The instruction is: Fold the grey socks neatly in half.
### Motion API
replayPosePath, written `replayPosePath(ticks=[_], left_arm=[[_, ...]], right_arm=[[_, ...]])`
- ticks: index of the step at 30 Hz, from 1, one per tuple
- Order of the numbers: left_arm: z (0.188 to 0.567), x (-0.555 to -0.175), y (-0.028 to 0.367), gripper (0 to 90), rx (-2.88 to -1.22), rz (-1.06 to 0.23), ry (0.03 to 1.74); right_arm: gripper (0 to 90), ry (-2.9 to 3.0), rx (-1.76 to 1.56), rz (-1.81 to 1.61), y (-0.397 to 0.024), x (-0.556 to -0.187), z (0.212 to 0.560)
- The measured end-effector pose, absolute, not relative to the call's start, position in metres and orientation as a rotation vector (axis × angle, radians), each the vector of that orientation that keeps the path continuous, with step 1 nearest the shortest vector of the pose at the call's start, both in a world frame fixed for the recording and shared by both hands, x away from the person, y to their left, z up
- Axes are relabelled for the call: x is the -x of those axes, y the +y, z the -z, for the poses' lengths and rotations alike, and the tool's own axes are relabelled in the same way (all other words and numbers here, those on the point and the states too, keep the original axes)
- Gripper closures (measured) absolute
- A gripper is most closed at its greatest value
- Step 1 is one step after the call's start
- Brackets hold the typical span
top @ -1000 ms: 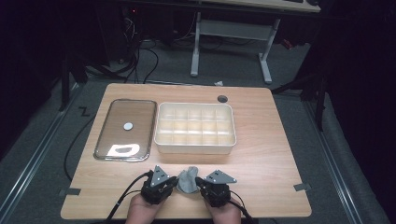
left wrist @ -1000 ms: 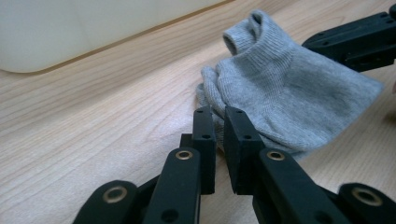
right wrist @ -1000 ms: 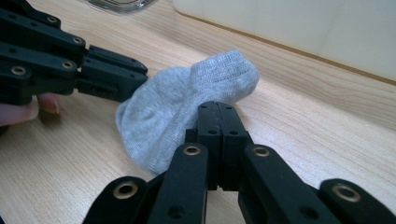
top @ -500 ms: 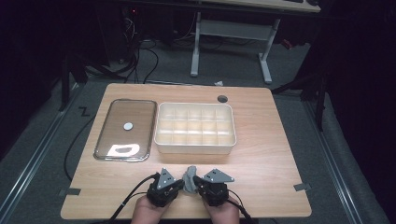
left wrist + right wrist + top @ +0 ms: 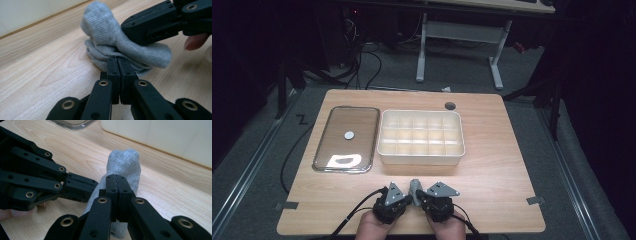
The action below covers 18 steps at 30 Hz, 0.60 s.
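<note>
- The grey sock point(image 5: 120, 47) lies bunched on the table point(image 5: 502, 165) at your near edge, directly between your two grippers, with nothing separating it from either.
- Your left gripper point(image 5: 117, 61) has its jaws pressed together on the sock's near fold; the cloth bulges just beyond the tips.
- Your right gripper point(image 5: 116, 178) is likewise clenched on the sock; in the right gripper view the knit rises past the tips as a rounded hump.
- Neither hand is nearer: both are on the cloth, and in the high view the tools stand side by side, nearly touching.
- In that view the bundle's long axis runs away from you, toward the compartment tray point(image 5: 421, 137). Judgement: any spreading or folding depends on drawing the two grips apart sideways.
- The tray sits just beyond the sock, cream-coloured, its cells apparently empty. It bounds any forward motion.
- The clear lid point(image 5: 346, 139) lies flat left of the tray, well apart from the sock.
- A round hole point(image 5: 450, 105) in the tabletop lies behind the tray, out of the way.
- The sides of the table beside your hands carry no obstruction.
</note>
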<state>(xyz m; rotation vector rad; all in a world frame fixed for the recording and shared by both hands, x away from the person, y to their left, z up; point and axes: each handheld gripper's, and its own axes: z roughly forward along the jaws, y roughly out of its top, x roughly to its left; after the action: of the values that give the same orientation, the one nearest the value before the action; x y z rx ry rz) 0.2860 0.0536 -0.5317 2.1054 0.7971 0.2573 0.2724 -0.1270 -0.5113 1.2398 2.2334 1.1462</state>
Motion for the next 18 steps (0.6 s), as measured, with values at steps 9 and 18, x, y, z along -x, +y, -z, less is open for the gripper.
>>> replayPosePath(ticks=[9, 18], left_arm=[[0.5325, -0.2833, 0.0515, 89.7, -2.145, -0.238, 0.768], [0.5331, -0.284, 0.0534, 88.3, -2.152, -0.235, 0.759]], right_arm=[[90.0, 2.242, -1.224, -1.147, -0.1249, -0.2681, 0.5145], [90.0, 2.24, -1.22, -1.146, -0.1252, -0.2669, 0.5194]])
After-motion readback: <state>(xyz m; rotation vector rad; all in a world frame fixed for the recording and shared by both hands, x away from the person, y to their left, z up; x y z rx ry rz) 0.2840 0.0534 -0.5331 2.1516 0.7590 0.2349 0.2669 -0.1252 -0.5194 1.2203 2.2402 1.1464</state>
